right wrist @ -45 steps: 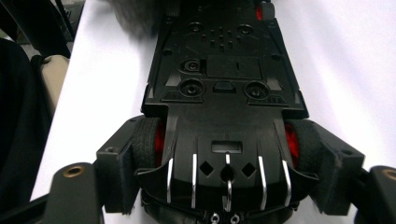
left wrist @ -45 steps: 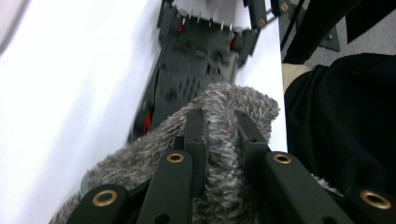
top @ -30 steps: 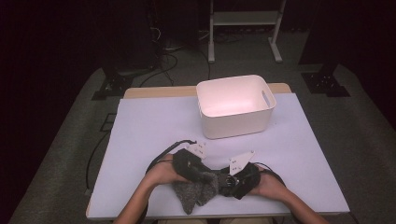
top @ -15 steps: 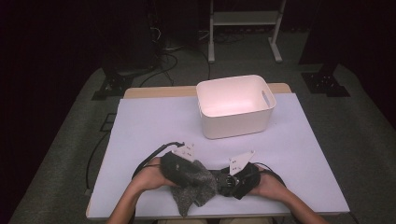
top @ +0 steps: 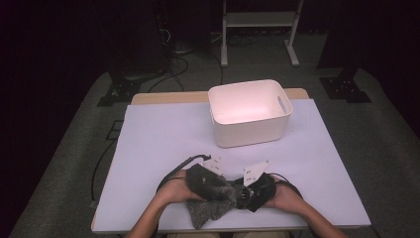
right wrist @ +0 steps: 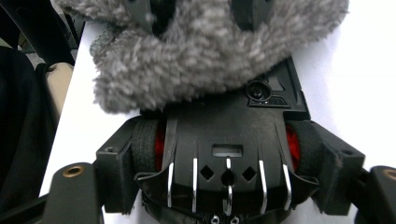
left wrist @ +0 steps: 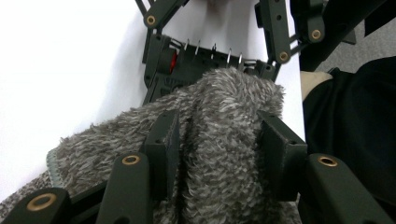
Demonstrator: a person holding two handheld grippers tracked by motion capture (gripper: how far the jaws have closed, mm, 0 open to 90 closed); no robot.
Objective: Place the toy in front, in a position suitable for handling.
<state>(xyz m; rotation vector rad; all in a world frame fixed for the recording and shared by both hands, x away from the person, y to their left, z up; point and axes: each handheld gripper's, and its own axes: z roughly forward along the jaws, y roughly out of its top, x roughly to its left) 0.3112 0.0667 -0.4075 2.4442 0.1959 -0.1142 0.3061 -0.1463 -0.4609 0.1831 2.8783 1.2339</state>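
I work from above a pale worktop; both of the person's hands sit at its near edge, with a white bin well apart at the far side.

The right hand-held gripper is clamped on a black toy car, its jaws pressing on the rubber tyres at either side. The left hand-held gripper is closed on a bunched fold of grey fluffy cloth. Its jaws have just been closing a little, with the cloth between them. The cloth drapes over one end of the car and trails onto the worktop near the edge.

I judge the cloth soft, light and limp. It will sag and slip unless a thick fold is pinched, as here. The car looks rigid and light, with thin metal prongs that could snag the pile. The tyres seem the surest place to hold it.
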